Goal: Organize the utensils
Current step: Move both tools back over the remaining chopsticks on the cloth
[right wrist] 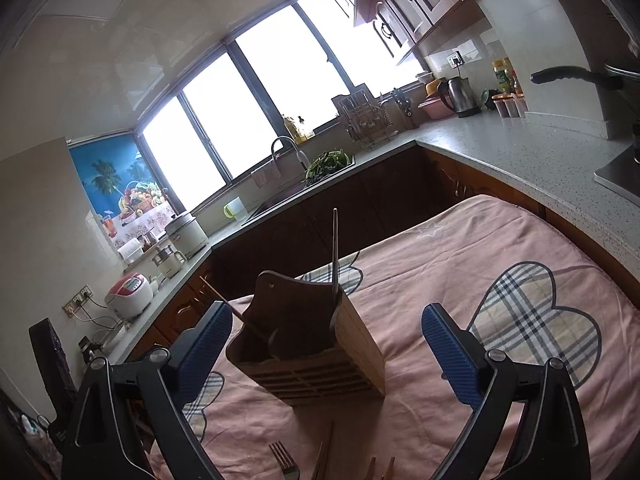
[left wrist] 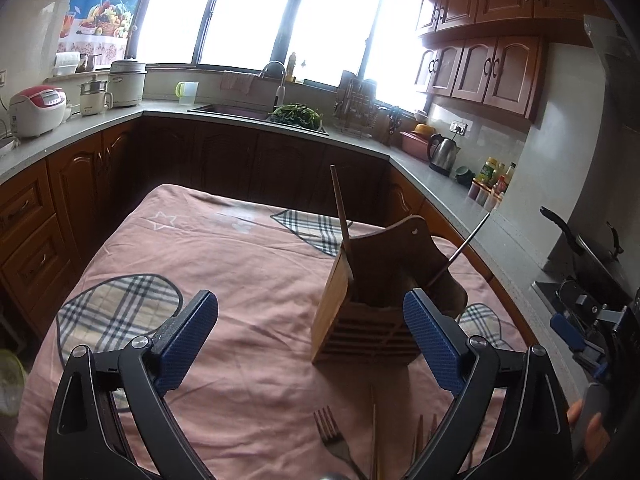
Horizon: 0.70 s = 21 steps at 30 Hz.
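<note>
Left wrist view: left gripper (left wrist: 310,338) spread wide, nothing between its pads; wooden utensil holder (left wrist: 352,312) upright on pink tablecloth (left wrist: 224,264), holding a chopstick (left wrist: 340,208); fork (left wrist: 334,438) lying nearer.
Right wrist view: right gripper (right wrist: 326,350) spread, empty; holder just ahead.

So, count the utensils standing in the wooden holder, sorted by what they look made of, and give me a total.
Wooden stick: 1
Metal stick: 1
Total: 2
The loose utensils lying on the cloth at the near edge are cut off by the frame, so they are not counted.
</note>
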Motion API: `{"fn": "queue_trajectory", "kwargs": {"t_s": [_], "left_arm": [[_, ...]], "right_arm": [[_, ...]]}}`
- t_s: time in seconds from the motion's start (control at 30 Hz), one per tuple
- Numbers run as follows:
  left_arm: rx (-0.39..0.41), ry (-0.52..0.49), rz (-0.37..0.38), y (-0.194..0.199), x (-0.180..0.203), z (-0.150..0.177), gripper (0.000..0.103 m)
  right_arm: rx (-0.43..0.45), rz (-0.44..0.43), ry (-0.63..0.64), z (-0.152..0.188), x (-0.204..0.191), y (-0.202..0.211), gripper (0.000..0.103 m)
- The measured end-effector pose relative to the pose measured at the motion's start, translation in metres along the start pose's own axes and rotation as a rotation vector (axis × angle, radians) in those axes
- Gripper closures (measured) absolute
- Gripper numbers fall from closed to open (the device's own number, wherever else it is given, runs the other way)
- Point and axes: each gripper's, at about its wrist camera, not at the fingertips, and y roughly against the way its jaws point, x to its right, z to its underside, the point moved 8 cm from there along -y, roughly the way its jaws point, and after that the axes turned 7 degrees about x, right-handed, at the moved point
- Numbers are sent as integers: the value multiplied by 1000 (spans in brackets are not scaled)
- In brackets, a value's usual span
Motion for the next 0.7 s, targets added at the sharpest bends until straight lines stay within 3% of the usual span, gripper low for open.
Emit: {"fn": "queue_trajectory", "kwargs": {"t_s": [0.4, 0.7], "left_arm": [[-78, -20, 30, 46, 0, 52, 7], [-107, -37, 43, 65, 5, 74, 7]], "right_arm": [[-38, 49, 15, 46, 10, 73, 6], [-63, 79, 43, 69, 17, 102, 6]]}}
